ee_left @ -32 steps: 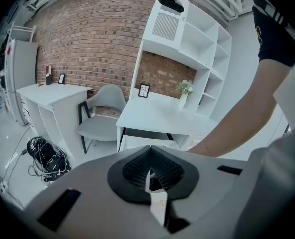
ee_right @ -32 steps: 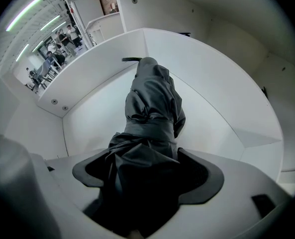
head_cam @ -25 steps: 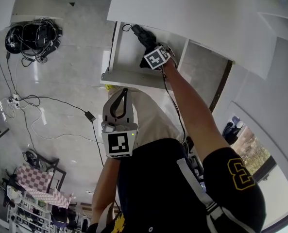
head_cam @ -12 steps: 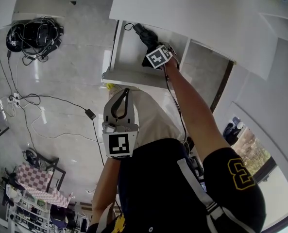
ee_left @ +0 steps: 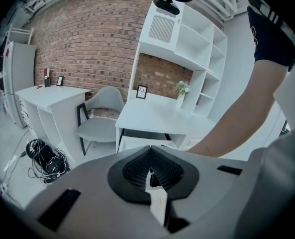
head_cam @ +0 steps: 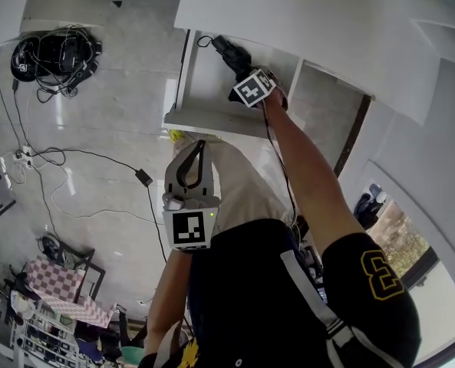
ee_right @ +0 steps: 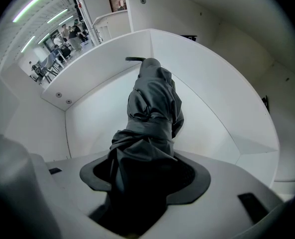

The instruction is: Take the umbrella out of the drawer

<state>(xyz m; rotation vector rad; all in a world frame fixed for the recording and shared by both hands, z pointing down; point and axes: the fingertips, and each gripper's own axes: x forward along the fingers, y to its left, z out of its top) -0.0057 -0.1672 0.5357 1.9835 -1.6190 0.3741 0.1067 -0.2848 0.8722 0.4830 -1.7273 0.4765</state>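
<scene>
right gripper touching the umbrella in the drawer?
Touching. Right gripper view: the right gripper has its jaws closing on the umbrella, its dark fabric filling the gap against both pads.

Head view looked steeply down fr. above the person, past the torso to the floor [head_cam: 97, 167], w/ the open drawer [head_cam: 204, 79] at top of frame. Left gripper view faced across the room twd a white desk [ee_left: 157, 114], well off. Right gripper view sat v. close, looking down into the drawer, umbrella [ee_right: 149, 113] filling centre. Head & right views shared drawer + umbrella; head & left shared the cable heap [head_cam: 54, 56].
</scene>
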